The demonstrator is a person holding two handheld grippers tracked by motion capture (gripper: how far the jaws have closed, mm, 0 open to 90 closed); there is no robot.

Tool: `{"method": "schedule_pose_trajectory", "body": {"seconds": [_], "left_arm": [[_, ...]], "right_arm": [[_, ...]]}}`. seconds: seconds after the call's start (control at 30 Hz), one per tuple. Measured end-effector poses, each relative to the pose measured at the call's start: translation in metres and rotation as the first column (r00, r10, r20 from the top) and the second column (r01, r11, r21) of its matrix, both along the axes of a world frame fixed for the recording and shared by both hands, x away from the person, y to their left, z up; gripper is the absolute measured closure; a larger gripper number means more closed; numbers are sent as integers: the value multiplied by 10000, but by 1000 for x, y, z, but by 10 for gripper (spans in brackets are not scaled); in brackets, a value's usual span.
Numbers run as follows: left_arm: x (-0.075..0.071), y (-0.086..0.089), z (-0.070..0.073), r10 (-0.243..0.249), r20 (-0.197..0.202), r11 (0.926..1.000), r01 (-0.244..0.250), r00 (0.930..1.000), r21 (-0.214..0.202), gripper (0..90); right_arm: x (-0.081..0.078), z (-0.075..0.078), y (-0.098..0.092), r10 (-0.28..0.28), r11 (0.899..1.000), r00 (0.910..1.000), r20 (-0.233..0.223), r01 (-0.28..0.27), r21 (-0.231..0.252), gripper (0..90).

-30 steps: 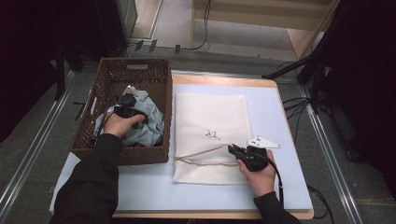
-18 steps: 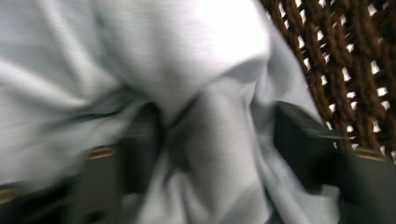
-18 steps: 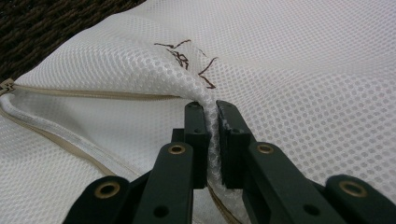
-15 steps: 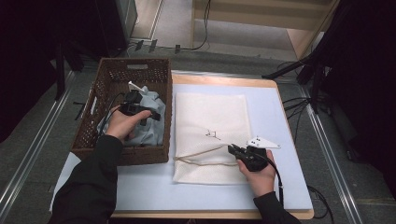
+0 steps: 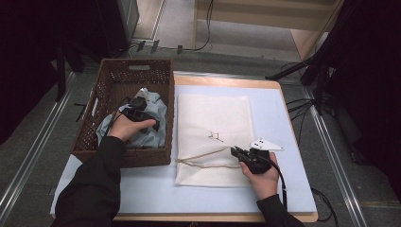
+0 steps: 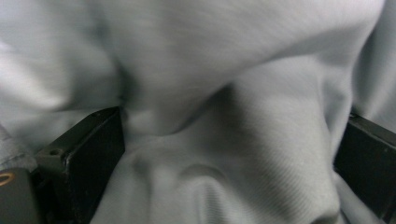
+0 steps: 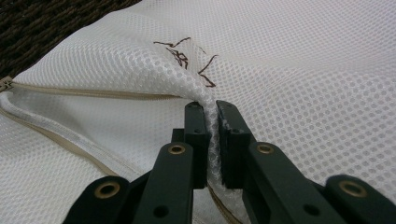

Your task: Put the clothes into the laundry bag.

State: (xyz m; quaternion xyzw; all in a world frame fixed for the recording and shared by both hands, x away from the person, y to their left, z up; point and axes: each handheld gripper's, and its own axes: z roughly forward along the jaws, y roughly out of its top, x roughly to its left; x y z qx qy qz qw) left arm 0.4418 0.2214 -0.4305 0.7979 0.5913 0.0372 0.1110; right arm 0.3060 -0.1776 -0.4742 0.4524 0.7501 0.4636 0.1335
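Note:
A crumpled grey cloth [image 5: 154, 113] lies in the brown wicker basket [image 5: 135, 66] at the table's left. My left gripper [image 5: 141, 103] is pushed down into it. Its jaws have just been opening and now stand wide, with a bulge of the grey cloth [image 6: 210, 107] between them and no grip on it. A white mesh bag [image 5: 213, 113] lies flat on the table to the right of the basket. My right gripper [image 5: 235, 151] is shut on a pinch of the mesh bag [image 7: 289, 70] near its open zipper edge [image 7: 84, 93], lifting the top layer a little.
The table has a pale blue top [image 5: 283, 123] with a wooden edge. The basket's right wall [image 5: 170, 123] stands close against the bag's left side. Cables and metal rails run along the floor around the table.
My left gripper has shifted slightly over the grey cloth in the basket and its jaws have spread apart. The right hand and the mesh bag have stayed put.

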Motion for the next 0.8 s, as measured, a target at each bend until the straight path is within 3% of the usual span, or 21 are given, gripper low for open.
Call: {"method": "schedule_pose_trajectory", "body": {"seconds": [0.23,0.37,0.53,0.6,0.67,0.73,0.8], "left_arm": [[-1,-4,0,-206,-114,9995,209,9997,254,24],[-3,-6,0,-308,28,9984,306,9995,469,81],[-7,-7,7,-655,525,9969,630,9965,480,308],[-7,-5,11,-548,608,9985,546,9966,59,516],[-7,-4,11,-571,593,9983,578,9966,-101,650],[-7,-2,12,-570,543,9977,589,9969,-335,701],[-7,0,12,-402,524,9975,430,9978,-553,693]], "right_arm": [[0,0,0,33,10000,10000,0,-33,-39,848],[0,0,0,14,10000,10000,22,-13,-24,848],[0,0,0,16,10000,10000,27,-16,-39,849],[0,0,0,16,10000,10000,27,-16,-33,848],[0,0,0,12,10000,10000,23,-12,-46,849],[0,0,0,16,10000,10000,21,-16,-43,849],[0,0,0,35,10000,10000,14,-35,-21,850]]}}
